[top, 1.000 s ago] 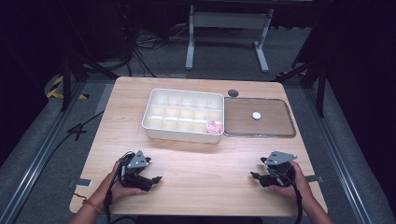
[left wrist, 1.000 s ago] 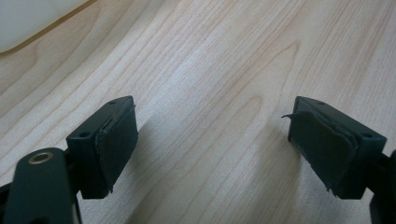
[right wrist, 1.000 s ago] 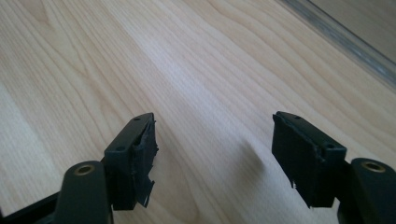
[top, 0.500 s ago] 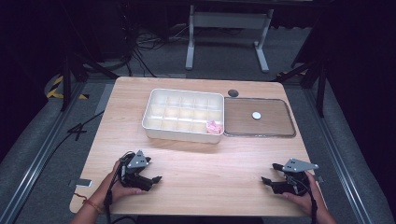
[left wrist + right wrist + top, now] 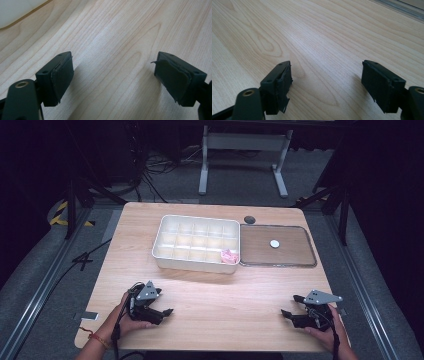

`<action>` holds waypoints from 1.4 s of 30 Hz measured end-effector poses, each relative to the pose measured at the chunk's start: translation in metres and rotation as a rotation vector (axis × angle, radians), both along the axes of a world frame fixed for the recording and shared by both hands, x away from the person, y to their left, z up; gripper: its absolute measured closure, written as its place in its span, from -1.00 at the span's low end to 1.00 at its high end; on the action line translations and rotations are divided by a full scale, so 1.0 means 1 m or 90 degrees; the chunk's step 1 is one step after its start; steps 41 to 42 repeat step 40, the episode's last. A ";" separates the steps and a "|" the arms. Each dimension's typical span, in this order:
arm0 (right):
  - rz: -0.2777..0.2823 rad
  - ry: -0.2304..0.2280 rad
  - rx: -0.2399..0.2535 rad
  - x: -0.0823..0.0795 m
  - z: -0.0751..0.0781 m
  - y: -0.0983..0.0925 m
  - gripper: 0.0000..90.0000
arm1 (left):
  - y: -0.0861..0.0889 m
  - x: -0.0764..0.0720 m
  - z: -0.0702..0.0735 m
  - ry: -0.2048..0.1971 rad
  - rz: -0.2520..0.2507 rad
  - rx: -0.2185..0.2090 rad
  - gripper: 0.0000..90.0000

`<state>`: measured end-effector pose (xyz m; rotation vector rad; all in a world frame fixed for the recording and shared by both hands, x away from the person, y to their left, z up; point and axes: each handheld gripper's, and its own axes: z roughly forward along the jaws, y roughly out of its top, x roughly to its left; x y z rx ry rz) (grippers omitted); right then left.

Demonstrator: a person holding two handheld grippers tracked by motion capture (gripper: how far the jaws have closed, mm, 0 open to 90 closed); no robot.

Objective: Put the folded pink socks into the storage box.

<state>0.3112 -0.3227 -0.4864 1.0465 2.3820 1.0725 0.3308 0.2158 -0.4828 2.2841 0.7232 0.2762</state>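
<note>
The pink item (image 5: 229, 255) in the white tray (image 5: 162, 256) is too small to identify.

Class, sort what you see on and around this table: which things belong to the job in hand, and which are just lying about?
Belongs to the job:
- left gripper, open, empty
- right gripper, open, empty
- white compartment box
- pink item in its near right corner compartment
- clear lid

Lying about:
- dark round disc on the table
- metal stand and cables on the floor

White compartment box (image 5: 196, 244), table centre.
</note>
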 end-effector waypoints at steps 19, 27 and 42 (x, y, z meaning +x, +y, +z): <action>-0.007 0.002 0.000 0.001 0.000 0.000 -0.47 | 0.000 0.001 0.000 0.003 -0.004 -0.002 -0.65; -0.016 0.002 -0.001 0.001 0.000 0.000 -0.49 | 0.000 0.001 0.000 0.002 -0.003 -0.001 -0.65; -0.017 0.001 -0.002 0.001 0.000 0.000 -0.50 | 0.000 0.001 0.000 0.002 -0.003 -0.002 -0.65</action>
